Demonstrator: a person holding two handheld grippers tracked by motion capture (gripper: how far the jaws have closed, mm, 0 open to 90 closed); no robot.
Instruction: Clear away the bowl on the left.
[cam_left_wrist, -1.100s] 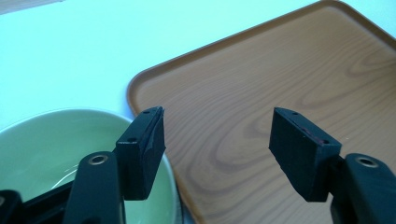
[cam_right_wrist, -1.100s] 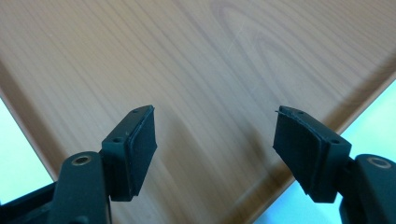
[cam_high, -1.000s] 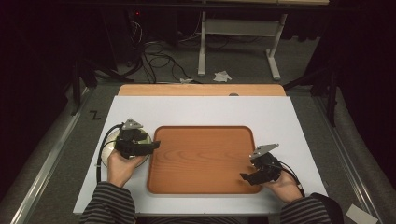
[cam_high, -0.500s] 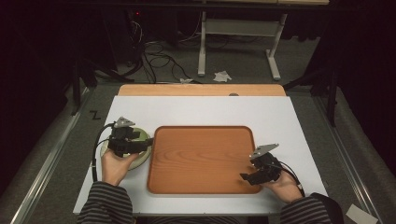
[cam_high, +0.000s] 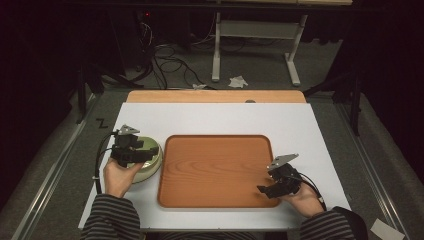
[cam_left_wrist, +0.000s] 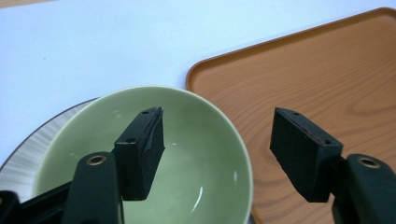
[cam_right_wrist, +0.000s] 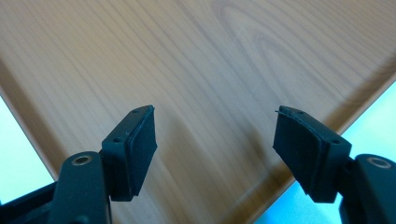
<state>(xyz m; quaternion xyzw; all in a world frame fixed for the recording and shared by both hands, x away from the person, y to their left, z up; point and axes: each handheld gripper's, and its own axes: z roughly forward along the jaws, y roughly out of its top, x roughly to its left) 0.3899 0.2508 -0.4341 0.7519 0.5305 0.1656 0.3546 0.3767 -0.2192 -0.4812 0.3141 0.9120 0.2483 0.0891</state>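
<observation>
Jaws on the left gripper (cam_high: 131, 149) are spread wide straddling the green bowl's (cam_left_wrist: 187, 154) rim at lower left, probably lining up a grab; right gripper (cam_high: 278, 185) gapes over the tray (cam_high: 215, 170).

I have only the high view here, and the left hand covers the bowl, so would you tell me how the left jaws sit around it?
Observer: In the left gripper view the left gripper is open, its jaws straddling the green bowl's rim, one inside, one outside above the tray.
Operator: Thank you. Is the bowl resting on anything?
Observer: Yes, a grey plate shows under its edge.
Operator: And the right jaws?
Observer: The right gripper is open above the tray's corner, holding nothing.
</observation>
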